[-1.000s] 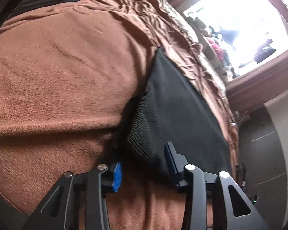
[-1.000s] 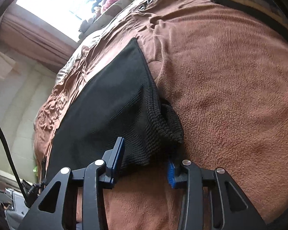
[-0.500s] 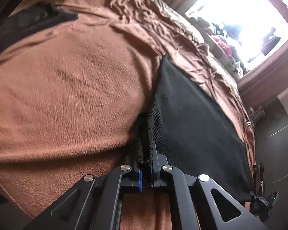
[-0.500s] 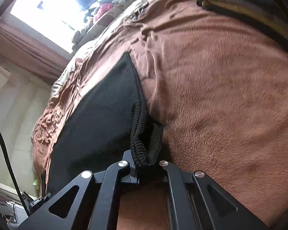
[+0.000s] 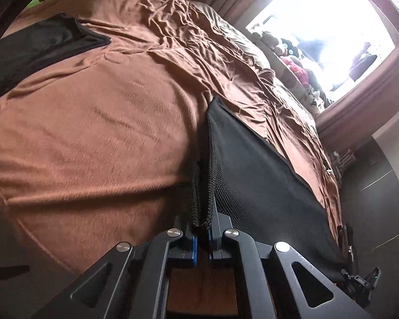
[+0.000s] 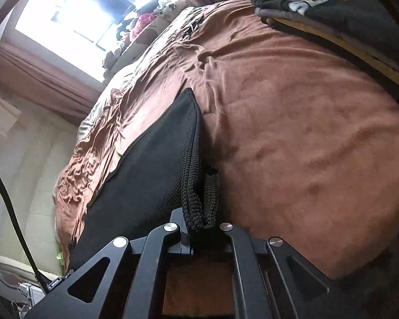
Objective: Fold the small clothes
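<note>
A black mesh-knit garment (image 5: 255,175) lies on the brown blanket (image 5: 98,138) of a bed. My left gripper (image 5: 202,228) is shut on the garment's near left corner, whose ribbed edge bunches up between the blue pads. In the right wrist view the same garment (image 6: 151,175) stretches away to the left, and my right gripper (image 6: 202,230) is shut on its near right corner. Both corners are lifted a little off the blanket (image 6: 300,138). The middle of the near edge is hidden.
Another black garment (image 5: 40,45) lies at the blanket's far left. A folded stack with a black printed shirt on top (image 6: 340,13) sits at the far right. A bright window (image 5: 327,26) with clutter on its sill lies behind the bed. A black cable (image 6: 10,207) hangs on the left.
Both grippers went from open around the garment's near corners to shut on them. Then both lifted the corners slightly, and the view tilted up toward the far side of the bed.
</note>
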Action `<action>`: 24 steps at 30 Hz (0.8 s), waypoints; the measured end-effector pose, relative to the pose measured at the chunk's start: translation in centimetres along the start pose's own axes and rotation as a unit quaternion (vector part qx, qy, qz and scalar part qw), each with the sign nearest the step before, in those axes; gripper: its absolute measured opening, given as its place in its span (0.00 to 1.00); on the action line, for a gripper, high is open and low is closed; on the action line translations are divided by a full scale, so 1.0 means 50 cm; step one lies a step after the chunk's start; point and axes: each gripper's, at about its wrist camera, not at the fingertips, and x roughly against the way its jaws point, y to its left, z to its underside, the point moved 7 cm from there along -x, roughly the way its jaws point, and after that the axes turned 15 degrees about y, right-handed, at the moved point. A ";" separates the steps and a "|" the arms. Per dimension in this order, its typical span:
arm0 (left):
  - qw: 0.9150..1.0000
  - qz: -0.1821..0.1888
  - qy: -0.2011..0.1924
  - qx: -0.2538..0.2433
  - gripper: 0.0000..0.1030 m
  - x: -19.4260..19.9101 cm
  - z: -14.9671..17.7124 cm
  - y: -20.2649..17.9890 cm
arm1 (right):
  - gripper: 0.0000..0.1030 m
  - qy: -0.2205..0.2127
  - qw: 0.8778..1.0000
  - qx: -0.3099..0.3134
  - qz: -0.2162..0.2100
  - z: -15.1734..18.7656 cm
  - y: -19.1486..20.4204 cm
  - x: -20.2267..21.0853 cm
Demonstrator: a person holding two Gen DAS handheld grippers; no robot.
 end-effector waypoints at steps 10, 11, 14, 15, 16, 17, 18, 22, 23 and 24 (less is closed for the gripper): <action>1.000 0.021 0.004 0.014 0.04 0.015 0.052 0.032 | 0.00 0.010 1.000 0.004 -0.012 0.036 -0.022 0.017; 0.999 0.027 0.009 0.020 0.04 0.009 0.055 0.034 | 0.00 0.013 1.000 0.004 -0.012 0.040 -0.022 0.015; 0.999 0.032 0.019 0.026 0.05 -0.005 0.058 0.037 | 0.02 0.025 1.000 -0.002 -0.012 0.043 -0.022 0.009; 0.999 0.032 0.022 0.031 0.05 -0.008 0.058 0.041 | 0.02 0.029 0.999 -0.003 -0.016 0.042 -0.022 0.010; 0.998 0.037 0.023 0.037 0.05 -0.011 0.059 0.044 | 0.02 0.033 0.999 -0.002 -0.017 0.043 -0.019 0.010; 0.998 0.045 0.025 0.041 0.06 -0.013 0.060 0.047 | 0.02 0.038 0.999 -0.001 -0.019 0.044 -0.018 0.013; 0.998 0.050 0.025 0.042 0.07 -0.013 0.062 0.048 | 0.02 0.040 0.999 0.000 -0.019 0.045 -0.017 0.015; 0.996 0.068 0.028 0.049 0.18 -0.018 0.071 0.054 | 0.09 0.037 0.999 0.014 0.001 0.045 -0.009 0.046; 0.995 0.074 0.029 0.053 0.24 -0.020 0.073 0.054 | 0.14 0.032 0.999 0.017 0.005 0.047 -0.005 0.057; 0.995 0.077 0.028 0.054 0.27 -0.020 0.075 0.055 | 0.17 0.026 0.999 0.021 0.009 0.047 -0.003 0.068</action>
